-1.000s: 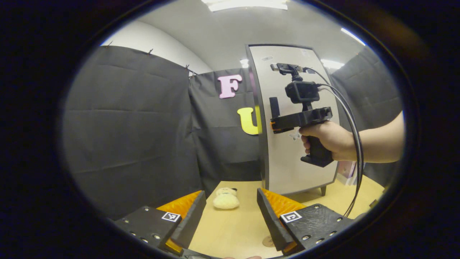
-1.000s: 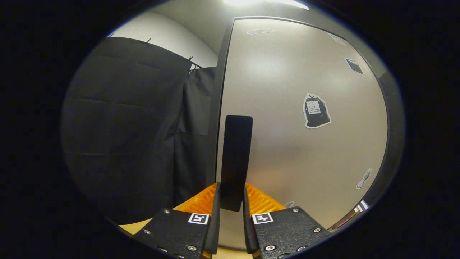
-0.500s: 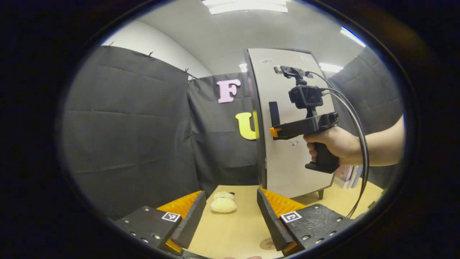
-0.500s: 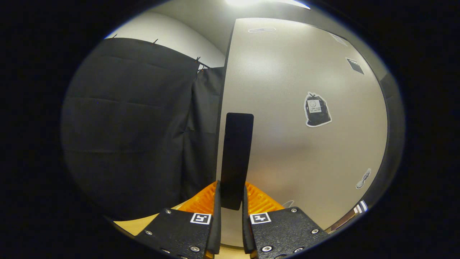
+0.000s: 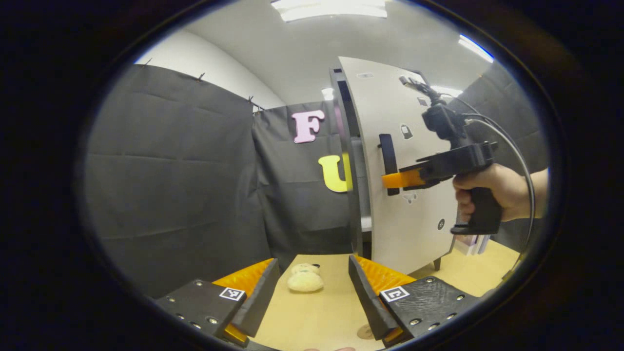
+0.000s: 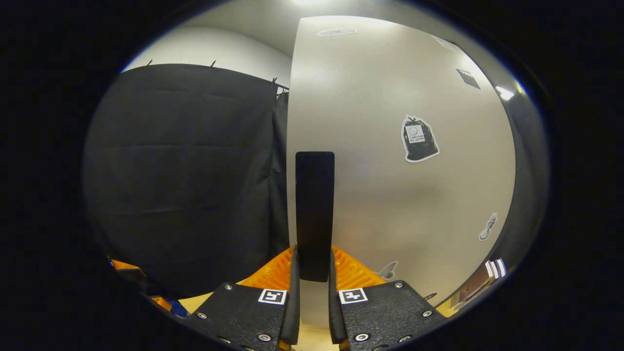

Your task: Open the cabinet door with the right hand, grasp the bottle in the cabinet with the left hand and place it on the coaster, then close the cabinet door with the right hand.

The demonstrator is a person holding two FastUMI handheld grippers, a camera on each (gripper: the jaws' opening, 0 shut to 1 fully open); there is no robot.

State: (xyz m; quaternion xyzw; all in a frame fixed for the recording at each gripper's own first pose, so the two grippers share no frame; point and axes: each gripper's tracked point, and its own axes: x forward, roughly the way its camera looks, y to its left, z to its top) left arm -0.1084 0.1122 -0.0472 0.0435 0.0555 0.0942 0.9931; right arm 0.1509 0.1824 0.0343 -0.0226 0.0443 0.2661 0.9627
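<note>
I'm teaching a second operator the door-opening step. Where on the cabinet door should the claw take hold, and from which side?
Grip the upright black handle near the cabinet door's free edge, low on the bar, coming straight at the door face. It is a narrow vertical strip standing off the panel, so a finger fits on each side, as the right claw does now.

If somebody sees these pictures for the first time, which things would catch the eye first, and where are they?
Most striking is the pale cabinet door, standing a little open at the right of the left gripper view, with the right gripper shut on its dark upright handle. Next comes the small cream plush toy lying on the wooden table, seen between the left gripper's open fingers.
</note>
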